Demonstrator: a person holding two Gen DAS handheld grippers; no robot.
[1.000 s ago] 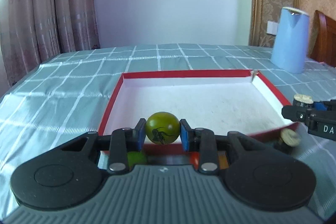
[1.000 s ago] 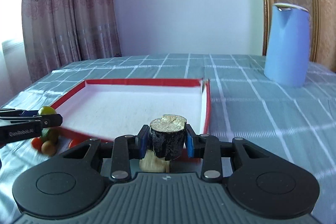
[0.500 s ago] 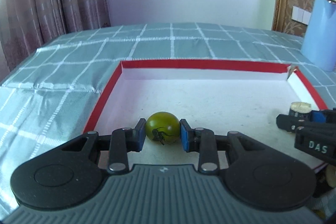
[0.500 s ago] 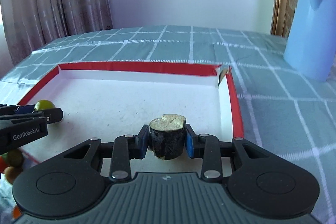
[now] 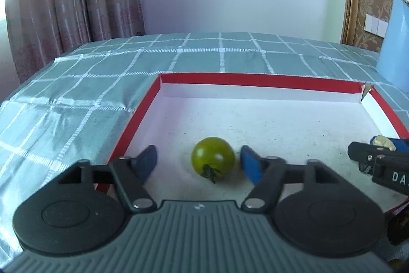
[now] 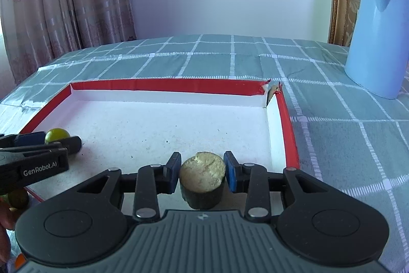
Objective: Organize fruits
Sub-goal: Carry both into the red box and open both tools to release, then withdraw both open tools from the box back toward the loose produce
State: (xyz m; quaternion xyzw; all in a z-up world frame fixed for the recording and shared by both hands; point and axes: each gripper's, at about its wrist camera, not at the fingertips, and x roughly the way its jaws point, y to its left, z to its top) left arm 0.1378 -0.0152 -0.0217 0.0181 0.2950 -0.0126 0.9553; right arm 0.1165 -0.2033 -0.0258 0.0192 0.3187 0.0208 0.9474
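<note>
Both grippers have just been opening inside the red-rimmed tray (image 5: 255, 79). The left gripper (image 5: 198, 161) has its jaws spread, the green tomato (image 5: 213, 157) resting loose between them. The right gripper (image 6: 202, 170) has its jaws slightly parted beside the dark-skinned fruit chunk (image 6: 203, 179) on the tray floor.

- Left tool (image 5: 198, 160): black linkage arms, blue pads, silver rivets, ribbed grey housing, two round black discs.
- Right tool (image 6: 202, 168): same build.
- White "GenRobot.AI" lettering along the left tool's side.
</note>
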